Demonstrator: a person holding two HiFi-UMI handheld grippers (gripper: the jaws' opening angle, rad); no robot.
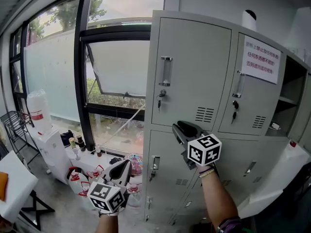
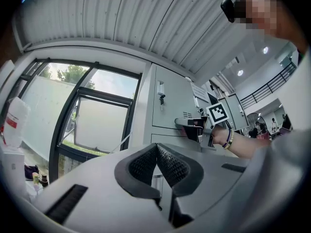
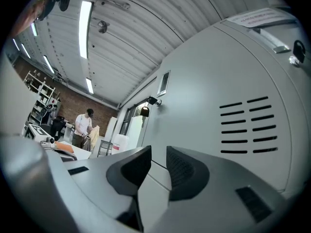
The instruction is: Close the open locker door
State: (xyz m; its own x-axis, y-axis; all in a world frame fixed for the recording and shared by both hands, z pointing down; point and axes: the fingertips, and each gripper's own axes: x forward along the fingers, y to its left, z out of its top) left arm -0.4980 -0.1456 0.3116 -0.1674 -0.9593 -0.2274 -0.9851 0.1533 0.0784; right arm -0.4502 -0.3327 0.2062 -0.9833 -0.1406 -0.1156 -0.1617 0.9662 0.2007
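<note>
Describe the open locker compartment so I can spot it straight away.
Start at the grey locker bank right of the window. Along its upper row, past the door bearing a white paper notice, the far-right compartment shows dark shelves instead of a grey door front.

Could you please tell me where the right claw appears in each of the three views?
Head view: the right claw is just right of centre, in front of the grey lockers.
Left gripper view: it is right of centre, reaching in from the right.
Right gripper view: it fills the bottom centre, jaws slightly apart and empty.
Shared landmark: the grey lockers, also at and.
</note>
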